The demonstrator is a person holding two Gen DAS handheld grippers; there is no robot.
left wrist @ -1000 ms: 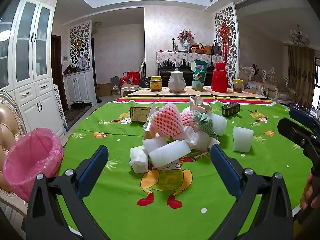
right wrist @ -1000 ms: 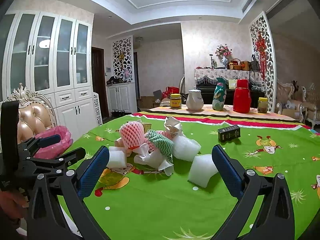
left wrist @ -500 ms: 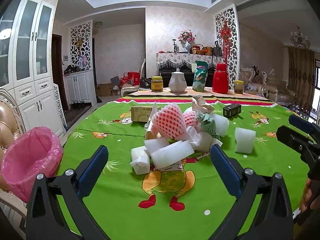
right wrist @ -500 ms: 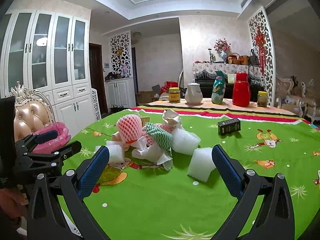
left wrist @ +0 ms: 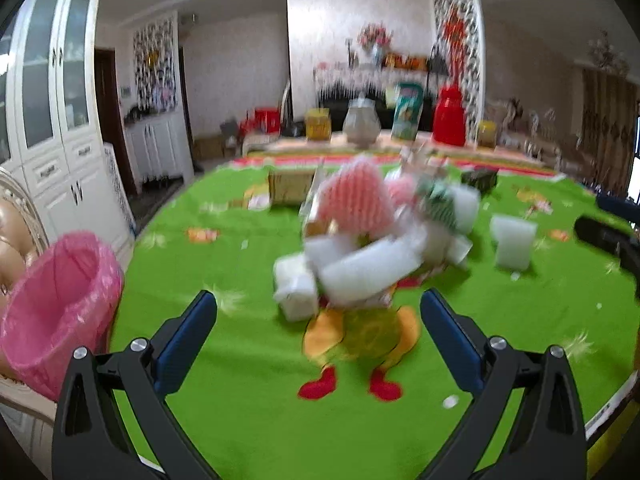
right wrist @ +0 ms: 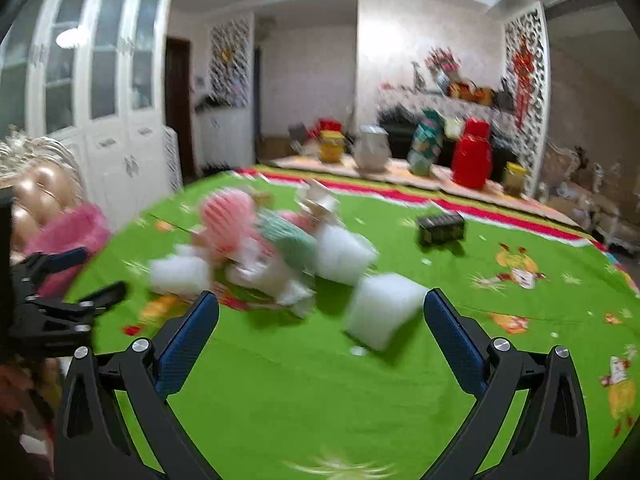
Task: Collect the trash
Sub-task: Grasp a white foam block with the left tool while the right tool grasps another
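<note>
We held our left gripper (left wrist: 319, 312) and right gripper (right wrist: 321, 314) low over the green bench (left wrist: 248, 392), both with fingers spread wide and nothing between them. The trash pile (left wrist: 372, 232) sat near the bench's middle, blurred: a pink foam net (left wrist: 360, 200) stood roughly upright, and in front of it a white foam roll (left wrist: 372, 268) lay with its long axis running left to right, its right end tilted slightly up. A lone white foam block (right wrist: 384, 306) stood apart to the pile's right, just ahead of our right gripper, while the pink bin bag (left wrist: 56, 308) hung open-mouthed off the bench's left edge.
</note>
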